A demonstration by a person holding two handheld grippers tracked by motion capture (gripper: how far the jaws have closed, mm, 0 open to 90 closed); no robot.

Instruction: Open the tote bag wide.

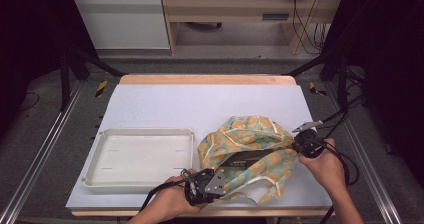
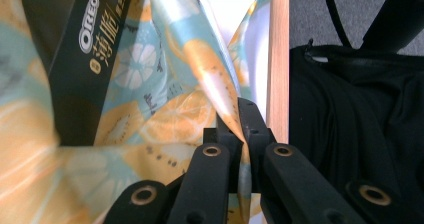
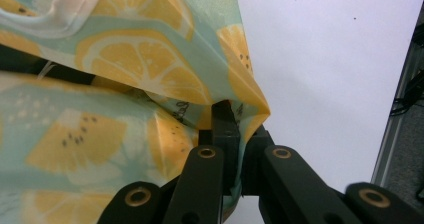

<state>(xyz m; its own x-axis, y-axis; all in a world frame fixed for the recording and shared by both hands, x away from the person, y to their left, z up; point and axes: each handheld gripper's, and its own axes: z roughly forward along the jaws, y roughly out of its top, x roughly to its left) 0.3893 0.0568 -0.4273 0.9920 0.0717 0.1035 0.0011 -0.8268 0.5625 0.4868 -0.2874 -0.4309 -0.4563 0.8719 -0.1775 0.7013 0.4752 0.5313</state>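
Bag [image 1: 250, 139]: thin, glossy fabric, lemon-slice print on pale teal, crumpled, white strap; lies at right front of the white tabletop [image 1: 200, 104]. Inside its mouth, a flat dark Oreo box [image 1: 247, 159]. Left gripper [image 1: 220, 181]: fingers [image 2: 252, 124] pinched on a fold of the near rim. Right gripper [image 1: 298, 145]: fingers [image 3: 222, 121] clamped on the far-right rim. White plastic tray [image 1: 100, 176], shallow, rounded corners, just left of the bag. Wooden front edge close; far half free.
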